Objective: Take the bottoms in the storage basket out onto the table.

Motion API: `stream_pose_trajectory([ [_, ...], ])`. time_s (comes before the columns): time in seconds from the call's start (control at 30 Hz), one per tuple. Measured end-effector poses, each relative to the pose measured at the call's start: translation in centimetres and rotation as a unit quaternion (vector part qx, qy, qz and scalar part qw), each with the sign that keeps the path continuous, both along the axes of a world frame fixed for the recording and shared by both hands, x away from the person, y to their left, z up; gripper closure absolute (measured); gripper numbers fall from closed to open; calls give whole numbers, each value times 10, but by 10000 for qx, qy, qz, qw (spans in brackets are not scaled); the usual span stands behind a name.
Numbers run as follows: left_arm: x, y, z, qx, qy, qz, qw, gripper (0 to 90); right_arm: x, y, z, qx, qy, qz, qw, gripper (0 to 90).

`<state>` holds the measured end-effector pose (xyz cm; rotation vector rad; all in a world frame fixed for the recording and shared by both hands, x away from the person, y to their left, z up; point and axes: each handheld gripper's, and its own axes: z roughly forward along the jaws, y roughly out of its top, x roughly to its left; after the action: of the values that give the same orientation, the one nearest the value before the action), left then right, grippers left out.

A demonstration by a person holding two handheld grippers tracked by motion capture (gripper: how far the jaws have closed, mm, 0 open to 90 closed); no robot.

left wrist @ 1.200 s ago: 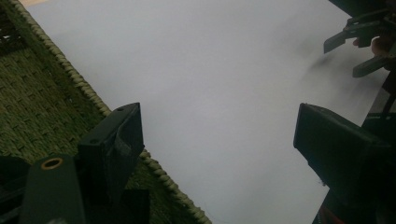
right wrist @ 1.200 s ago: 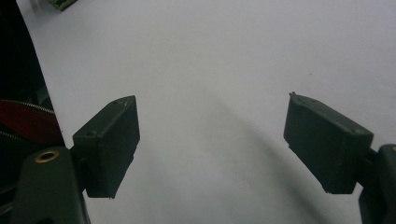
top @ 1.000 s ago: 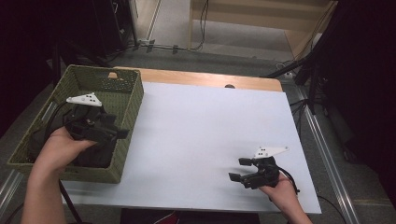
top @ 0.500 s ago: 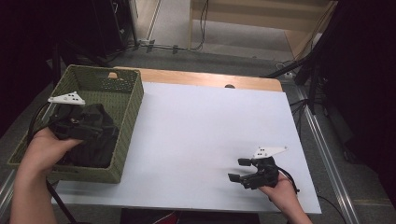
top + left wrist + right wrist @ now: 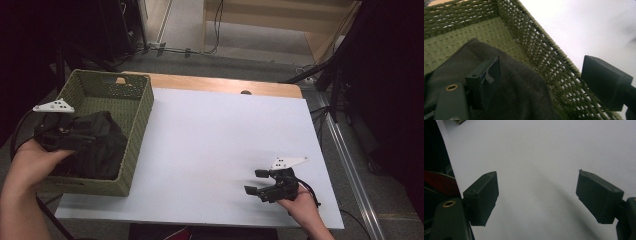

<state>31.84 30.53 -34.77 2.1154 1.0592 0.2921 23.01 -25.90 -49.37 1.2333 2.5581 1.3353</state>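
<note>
A dark cloth lies bunched in the green woven basket at the table's left edge, filling the basket's near half. The left tool hangs over it with jaws wide apart, one over the cloth, the other over the basket's wall, gripping nothing. Near the table's front right corner the right tool rests low over bare white surface, jaws wide apart and empty.

Dark grey cloth, crumpled in the green woven basket, near end.
</note>
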Motion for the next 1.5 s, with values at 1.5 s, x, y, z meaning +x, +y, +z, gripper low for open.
stream_pose_trajectory([
  [1.5,5,84,-22,652,-125,236,9975,17,1,1,-2,3,44,6,10000,169],
])
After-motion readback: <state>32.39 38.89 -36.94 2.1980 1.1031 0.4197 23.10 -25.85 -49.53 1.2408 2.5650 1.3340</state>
